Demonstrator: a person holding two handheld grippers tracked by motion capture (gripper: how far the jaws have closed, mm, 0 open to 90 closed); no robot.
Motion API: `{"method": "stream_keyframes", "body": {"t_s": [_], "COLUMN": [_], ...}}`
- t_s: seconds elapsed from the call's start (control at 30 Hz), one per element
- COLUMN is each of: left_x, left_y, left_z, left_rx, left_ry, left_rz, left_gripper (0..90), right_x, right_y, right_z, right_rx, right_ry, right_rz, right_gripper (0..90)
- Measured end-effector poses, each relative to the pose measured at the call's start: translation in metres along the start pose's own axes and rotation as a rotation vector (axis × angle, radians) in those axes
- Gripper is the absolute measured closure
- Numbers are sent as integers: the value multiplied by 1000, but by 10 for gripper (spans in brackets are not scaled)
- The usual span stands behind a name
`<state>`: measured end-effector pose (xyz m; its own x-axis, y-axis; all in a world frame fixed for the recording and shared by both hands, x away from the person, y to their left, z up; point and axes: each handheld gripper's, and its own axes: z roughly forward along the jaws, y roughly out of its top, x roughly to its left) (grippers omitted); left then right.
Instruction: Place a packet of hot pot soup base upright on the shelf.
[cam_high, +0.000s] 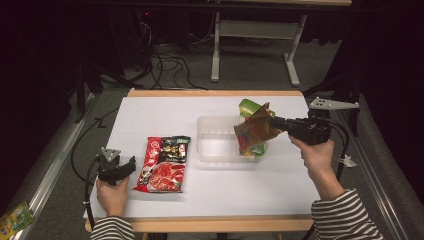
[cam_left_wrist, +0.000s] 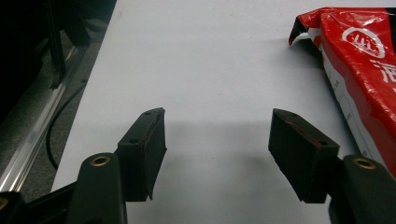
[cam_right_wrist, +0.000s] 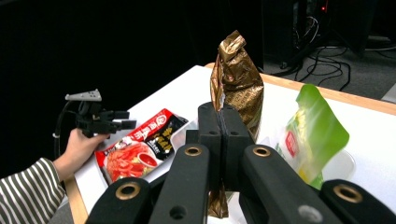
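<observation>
From above, your right gripper (cam_high: 274, 121) holds the gold packet (cam_high: 254, 131) over the clear tub (cam_high: 215, 140), so lower it squarely; your left gripper (cam_left_wrist: 217, 135) fingers gape empty beside the red packet (cam_left_wrist: 364, 70); right fingers (cam_right_wrist: 209, 135) pinch gold foil (cam_right_wrist: 238, 88).

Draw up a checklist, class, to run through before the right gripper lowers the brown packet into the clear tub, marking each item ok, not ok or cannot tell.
1. Right gripper grips the brown packet: ok, jaws shut on it.
2. Packet is over the tub: ok in the high view, it hangs above the tub's right end.
3. Room in the tub: cannot tell; a green packet already leans at that end.
4. Left gripper is out of the way: ok, open and empty, low over the table.
5. Red packet is clear of the tub: ok, it lies flat to the tub's left.
</observation>
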<state>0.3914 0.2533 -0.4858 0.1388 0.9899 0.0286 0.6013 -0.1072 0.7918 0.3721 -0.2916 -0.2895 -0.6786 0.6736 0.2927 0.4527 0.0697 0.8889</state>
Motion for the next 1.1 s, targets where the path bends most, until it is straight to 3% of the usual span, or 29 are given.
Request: {"method": "stream_keyframes", "body": {"t_s": [0.6,0.93,1.1], "left_x": [1,1,1], "left_y": [0,0,0], "left_z": [-1,-1,-1], "left_rx": [0,0,-2], "left_ry": [-5,-4,2], "left_rz": [1,1,5], "left_gripper": [369,369,370], "right_x": [-9,-15,-19], "right_y": [11,8,4], "right_z": [38,47,53], "right_rx": [34,59,80], "right_ry": [-24,-102,-120], "right_rz": [42,64,76], "right_gripper": [900,900,900]}}
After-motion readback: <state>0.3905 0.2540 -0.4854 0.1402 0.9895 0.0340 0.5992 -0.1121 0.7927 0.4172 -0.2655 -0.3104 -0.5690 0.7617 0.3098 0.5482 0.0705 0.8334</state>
